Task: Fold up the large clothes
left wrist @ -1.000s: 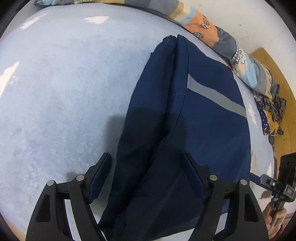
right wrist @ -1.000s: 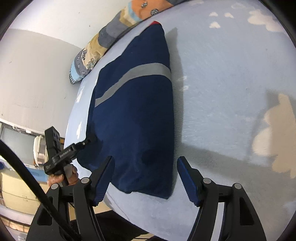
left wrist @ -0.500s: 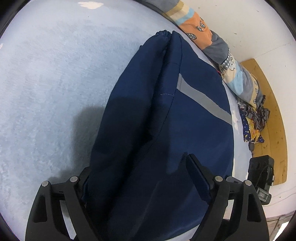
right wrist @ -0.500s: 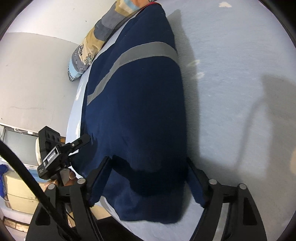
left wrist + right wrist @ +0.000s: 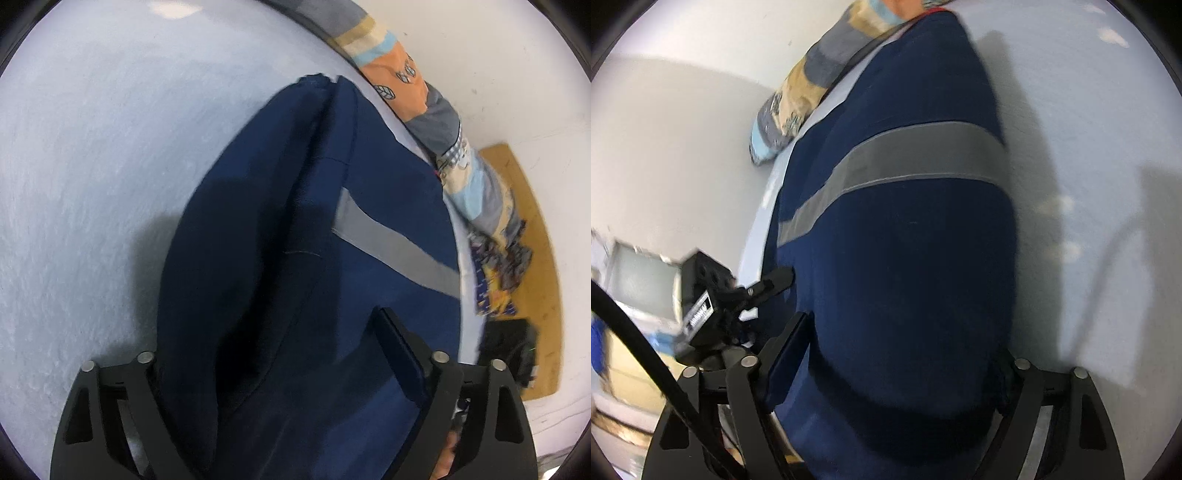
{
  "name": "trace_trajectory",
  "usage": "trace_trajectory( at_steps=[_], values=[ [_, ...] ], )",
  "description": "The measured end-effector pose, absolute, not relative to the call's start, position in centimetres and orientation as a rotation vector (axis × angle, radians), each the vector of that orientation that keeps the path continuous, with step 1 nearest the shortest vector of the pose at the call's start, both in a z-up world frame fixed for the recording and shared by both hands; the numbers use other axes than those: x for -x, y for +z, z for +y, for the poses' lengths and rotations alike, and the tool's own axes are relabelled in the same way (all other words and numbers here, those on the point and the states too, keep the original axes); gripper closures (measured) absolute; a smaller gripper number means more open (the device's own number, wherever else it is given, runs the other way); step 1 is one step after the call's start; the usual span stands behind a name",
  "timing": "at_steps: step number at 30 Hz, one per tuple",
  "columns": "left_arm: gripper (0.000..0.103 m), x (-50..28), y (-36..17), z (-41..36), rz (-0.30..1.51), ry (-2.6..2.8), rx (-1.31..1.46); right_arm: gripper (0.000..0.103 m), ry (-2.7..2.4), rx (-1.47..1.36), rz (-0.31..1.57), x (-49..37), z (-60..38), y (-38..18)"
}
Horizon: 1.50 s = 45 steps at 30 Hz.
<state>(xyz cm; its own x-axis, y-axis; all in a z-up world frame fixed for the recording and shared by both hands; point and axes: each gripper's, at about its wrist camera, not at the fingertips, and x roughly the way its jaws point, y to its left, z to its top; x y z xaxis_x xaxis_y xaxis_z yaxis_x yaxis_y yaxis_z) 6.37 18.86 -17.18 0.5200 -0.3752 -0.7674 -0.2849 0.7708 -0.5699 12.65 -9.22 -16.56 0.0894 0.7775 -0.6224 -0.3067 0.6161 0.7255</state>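
Change: both grippers are coming in lower and closer over the near end of the navy garment than a second ago, so the cloth is now filling most of both views.
Left gripper: its jaws are closing, with the folded edge of the garment lying between them; one finger is hidden behind the cloth, so I cannot tell if the pads are pressing yet.
Right gripper: its jaws are closing too, astride the near corner of the garment; a firm grasp is not visible.
Meaning for the task: in my judgement, the two grippers are taking hold of the near end for the next fold, probably bringing it toward the far end.
Task's thing: the garment is lying already folded lengthwise on the bed, its grey stripe running across it.
Surface: the pale blue, fuzzy bed cover is looking soft.
Room: a patterned pillow is lying along the white wall, and a wooden board is showing beyond the bed.
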Motion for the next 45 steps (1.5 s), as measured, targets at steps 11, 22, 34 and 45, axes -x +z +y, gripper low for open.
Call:
trace_trajectory(
  at_steps=[11,22,34,45],
  values=[
    [0.077,-5.3,-13.4,15.7,0.988,0.025,0.461,0.058,0.788,-0.303,1.117,-10.6,-8.7,-13.4],
    [0.079,-5.5,-12.0,14.0,0.963,-0.039,0.457,0.061,0.783,-0.252,1.044,-10.1,-10.8,-10.5],
    [0.079,-6.1,-11.7,7.3,0.947,-0.124,0.403,0.061,0.721,-0.222,0.992,-9.5,-16.3,-8.3],
    [0.079,-4.3,-9.1,0.6,0.887,-0.137,0.358,0.061,0.662,-0.230,0.955,-7.1,-22.4,-7.2]
  ],
)
